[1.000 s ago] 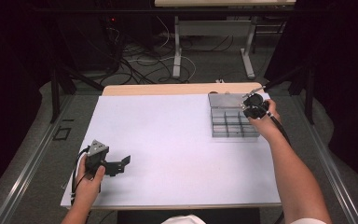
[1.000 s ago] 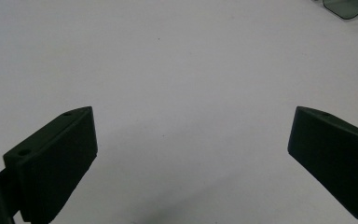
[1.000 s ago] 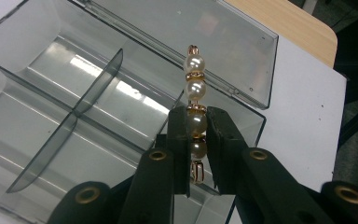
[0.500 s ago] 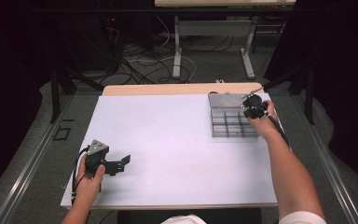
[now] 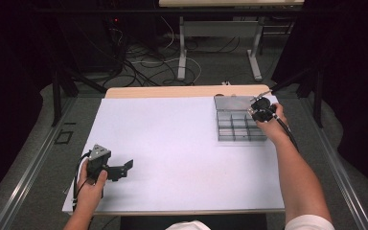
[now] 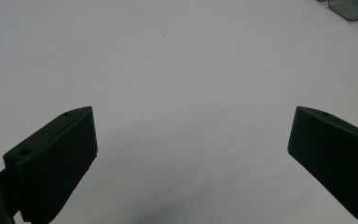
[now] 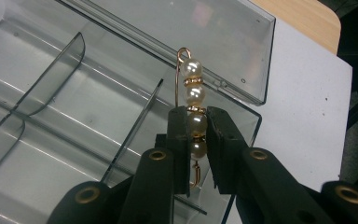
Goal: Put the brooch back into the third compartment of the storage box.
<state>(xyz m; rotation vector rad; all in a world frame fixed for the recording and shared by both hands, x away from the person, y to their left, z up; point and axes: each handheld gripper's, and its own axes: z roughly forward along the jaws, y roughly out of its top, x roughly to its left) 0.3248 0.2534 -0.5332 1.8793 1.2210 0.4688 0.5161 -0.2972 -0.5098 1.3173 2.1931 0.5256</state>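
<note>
- Right gripper view gives the clearest look at the work: the right gripper [image 7: 196,140] has its jaws closed on a pearl earring [image 7: 194,112], a short string of white pearls with gold spacers on a thin gold hook.
- The pads press on the lower two pearls; the upper two and the loop of the hook stand up above the jaw tips, and the gold tail of the hook hangs just below the grip.
- The earring is held over the clear organiser box [image 7: 88,107], near its far right corner, just in front of the opened lid [image 7: 186,42] and above the compartment beside a slanted divider.
- From the high view, the right gripper [image 5: 262,111] sits at the box's [image 5: 239,127] far right corner, which lies on the far right part of the white desk [image 5: 172,143].
- The left gripper [image 5: 109,166] rests well apart from the box, at the near left of the desk; in the left gripper view its jaws stand wide open with bare desk between them, holding nothing.
- Step in hand, as I judge it: placing the earring into a compartment of the box, with the carry about finished and the release not yet made.
- The next move calls for lowering the earring between the dividers so that the hook clears their edges, then parting the jaws gently; the pearls could roll or the hook could catch on a pad.
</note>
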